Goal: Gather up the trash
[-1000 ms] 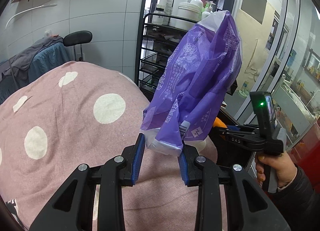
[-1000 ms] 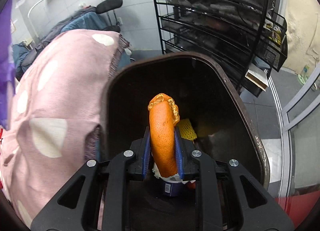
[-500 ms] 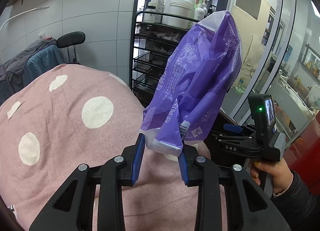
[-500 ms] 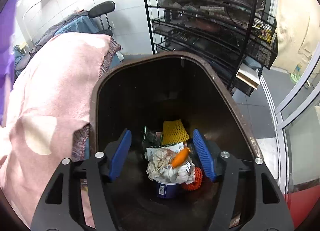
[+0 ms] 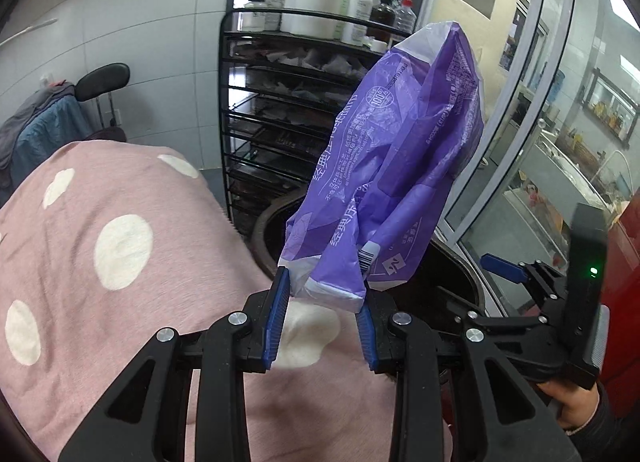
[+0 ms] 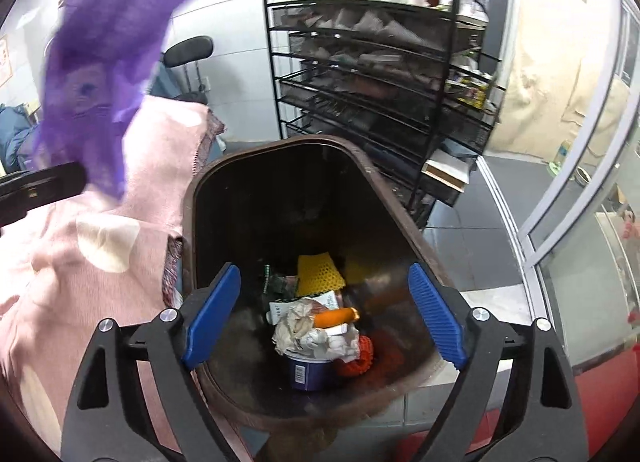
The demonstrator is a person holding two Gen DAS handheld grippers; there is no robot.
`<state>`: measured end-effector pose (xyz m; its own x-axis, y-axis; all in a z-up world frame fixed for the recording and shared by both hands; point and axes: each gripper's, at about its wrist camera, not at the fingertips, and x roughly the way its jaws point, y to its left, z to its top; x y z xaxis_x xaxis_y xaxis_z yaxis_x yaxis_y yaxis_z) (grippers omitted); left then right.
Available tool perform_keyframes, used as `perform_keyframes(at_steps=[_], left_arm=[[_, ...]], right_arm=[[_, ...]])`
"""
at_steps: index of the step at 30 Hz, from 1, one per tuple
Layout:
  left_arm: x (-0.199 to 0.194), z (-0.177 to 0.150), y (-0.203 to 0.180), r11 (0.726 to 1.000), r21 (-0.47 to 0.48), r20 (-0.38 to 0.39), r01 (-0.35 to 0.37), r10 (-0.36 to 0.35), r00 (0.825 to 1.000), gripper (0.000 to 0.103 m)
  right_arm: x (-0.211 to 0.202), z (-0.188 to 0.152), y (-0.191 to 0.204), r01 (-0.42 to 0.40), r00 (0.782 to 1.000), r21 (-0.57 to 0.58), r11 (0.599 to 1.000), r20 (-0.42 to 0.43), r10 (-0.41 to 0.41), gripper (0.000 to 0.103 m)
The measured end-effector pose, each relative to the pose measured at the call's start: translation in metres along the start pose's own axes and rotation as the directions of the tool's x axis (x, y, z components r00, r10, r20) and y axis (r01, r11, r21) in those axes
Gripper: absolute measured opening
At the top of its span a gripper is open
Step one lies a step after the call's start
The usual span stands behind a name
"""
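Left wrist view: the left tool (image 5: 322, 304) clamps the lower edge of a purple plastic bag (image 5: 394, 165), which stands upward above the pink dotted blanket (image 5: 120, 262).

Right wrist view: the right tool (image 6: 324, 312), its jaws just opened wide and empty, hangs over the brown bin (image 6: 384, 189); the orange peel (image 6: 334, 316) lies on crumpled paper (image 6: 304, 332) inside.
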<state>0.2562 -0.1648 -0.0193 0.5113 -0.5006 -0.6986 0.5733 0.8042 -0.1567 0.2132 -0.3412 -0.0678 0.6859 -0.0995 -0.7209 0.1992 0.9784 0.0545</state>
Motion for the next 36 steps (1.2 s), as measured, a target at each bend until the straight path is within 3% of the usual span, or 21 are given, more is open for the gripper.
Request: perform_keyframes(at_steps=[7,14,18,22,30,36], left_arm=[[0.035,0.007,-0.018,0.999,0.018,-0.082,0.046,-0.044,0.996,0.032],[0.062,0.008,-0.026,0.999,-0.001,-0.167,0.034,-0.034,0.985,0.033],[0.068,0.008,-0.030,0.999,-0.002,-0.175,0.035,-0.034,0.984,0.044],[0.060,0.008,-0.032,1.000,0.012,-0.140,0.027,-0.025,0.990,0.071],[0.020,-0.001,-0.031,0.999,0.022,-0.003,-0.034,0.034,0.999,0.085],[-0.039,-0.023,-0.008,0.990,-0.057,0.148,-0.132,0.139,0.979,0.095]], right_arm=[[-0.021,-0.009,-0.026,0.029,0.999,0.058,0.998,0.015,-0.030,0.088],[-0.027,-0.015,-0.041,0.039,0.999,0.090,0.995,0.018,-0.041,0.089],[-0.028,-0.017,-0.043,0.040,0.999,0.089,0.995,0.017,-0.041,0.090],[-0.027,-0.019,-0.044,0.042,0.999,0.096,0.995,0.015,-0.043,0.091],[-0.034,-0.021,-0.036,0.025,0.999,0.093,0.995,0.043,-0.030,0.092],[-0.047,-0.023,-0.007,-0.029,0.995,0.038,0.999,0.099,0.025,0.095]])
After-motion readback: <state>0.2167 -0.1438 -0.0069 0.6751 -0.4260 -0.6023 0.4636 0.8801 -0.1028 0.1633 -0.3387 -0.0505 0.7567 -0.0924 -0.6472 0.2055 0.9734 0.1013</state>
